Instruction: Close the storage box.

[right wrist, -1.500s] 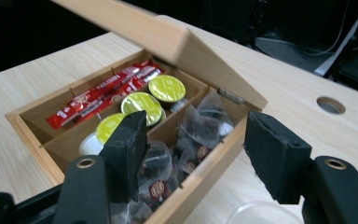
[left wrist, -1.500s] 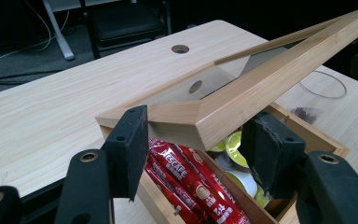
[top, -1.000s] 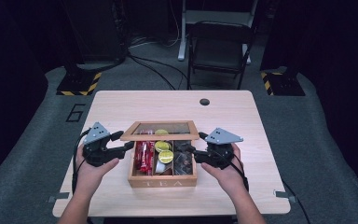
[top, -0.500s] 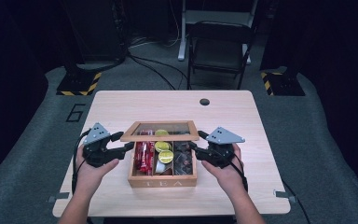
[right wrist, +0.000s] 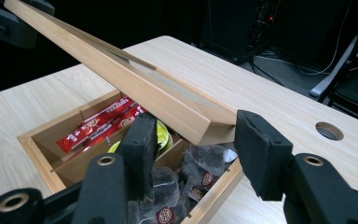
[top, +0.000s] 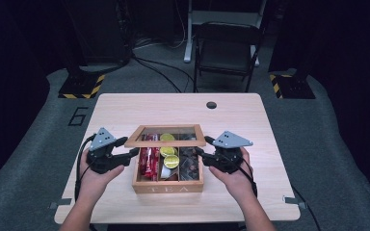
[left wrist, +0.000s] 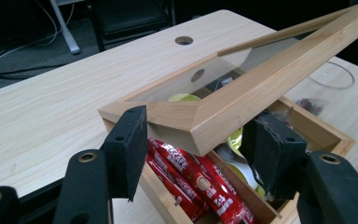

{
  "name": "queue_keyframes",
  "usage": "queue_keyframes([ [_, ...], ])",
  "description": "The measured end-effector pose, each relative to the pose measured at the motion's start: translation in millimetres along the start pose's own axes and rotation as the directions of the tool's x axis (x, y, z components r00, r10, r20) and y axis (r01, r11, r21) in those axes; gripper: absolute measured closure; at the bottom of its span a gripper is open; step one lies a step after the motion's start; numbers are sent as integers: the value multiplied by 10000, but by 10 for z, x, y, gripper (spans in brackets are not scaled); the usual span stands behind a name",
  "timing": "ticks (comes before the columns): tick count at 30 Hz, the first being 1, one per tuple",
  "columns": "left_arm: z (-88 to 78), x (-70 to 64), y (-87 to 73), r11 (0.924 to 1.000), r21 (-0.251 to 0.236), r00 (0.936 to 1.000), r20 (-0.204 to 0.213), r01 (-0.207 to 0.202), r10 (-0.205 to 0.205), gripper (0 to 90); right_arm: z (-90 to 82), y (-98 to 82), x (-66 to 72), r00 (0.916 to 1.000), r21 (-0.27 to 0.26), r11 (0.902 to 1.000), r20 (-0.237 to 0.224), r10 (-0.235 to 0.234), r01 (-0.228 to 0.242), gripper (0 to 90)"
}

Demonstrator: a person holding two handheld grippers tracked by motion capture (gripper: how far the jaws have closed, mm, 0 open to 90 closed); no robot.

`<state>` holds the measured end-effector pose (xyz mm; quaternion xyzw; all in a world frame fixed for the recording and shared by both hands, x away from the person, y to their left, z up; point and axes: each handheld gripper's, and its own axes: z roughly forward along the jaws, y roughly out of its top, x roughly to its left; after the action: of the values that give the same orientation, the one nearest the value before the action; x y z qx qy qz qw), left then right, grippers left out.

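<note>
CHANGE: right gripper jaws just narrowed around lid corner, contact unclear; left gripper pinches opposite corner, jaws easing wider; lid unmoved, half-raised | IMPLICATION: lid likely mid-swing | LOCATION: tea box at near tabletop edge, centre | ROOM: chair beyond far edge, dark floor.

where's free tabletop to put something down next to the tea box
Bare table runs behind the tea box to the cable hole; a strip lies along the near edge. Crowded beside the box, where left claw and right claw flank its lid.
</note>
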<state>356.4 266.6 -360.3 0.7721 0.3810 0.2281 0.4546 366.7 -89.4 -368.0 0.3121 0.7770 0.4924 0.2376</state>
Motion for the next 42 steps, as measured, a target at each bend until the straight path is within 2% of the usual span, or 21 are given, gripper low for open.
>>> queue_keyframes([
  [4, -4, 9, 19, 9999, 121, 9999, 75, -89, 89, 414, -5, 42, -1, 9999, 257, 9996, -48, -106, 107, 497],
  [13, -8, 4, -21, 9997, 141, 9996, 181, -198, 195, 412, -14, 2, 18, 9995, 198, 9993, -29, -318, 319, 496],
  [21, -10, -13, -50, 9994, 178, 9995, 149, -287, 284, 406, -27, -42, 24, 9997, 165, 9996, -136, -208, 210, 496],
  [23, -12, -20, -63, 9994, 205, 9994, 172, -295, 291, 406, -31, -51, 32, 9998, 193, 9997, -144, -132, 135, 496],
  [33, -28, -36, -140, 9997, 88, 9992, 333, -214, 211, 396, -41, -80, 70, 9992, 444, 9983, -120, -369, 374, 496],
  [37, -32, -60, -173, 9994, 108, 9991, 254, -343, 341, 396, -44, -108, 90, 9990, 474, 9979, -98, -439, 443, 496],
  [42, -37, -92, -243, 9995, 133, 9993, 260, -289, 285, 396, -51, -155, 119, 9982, 610, 9963, -102, -598, 603, 495],
])
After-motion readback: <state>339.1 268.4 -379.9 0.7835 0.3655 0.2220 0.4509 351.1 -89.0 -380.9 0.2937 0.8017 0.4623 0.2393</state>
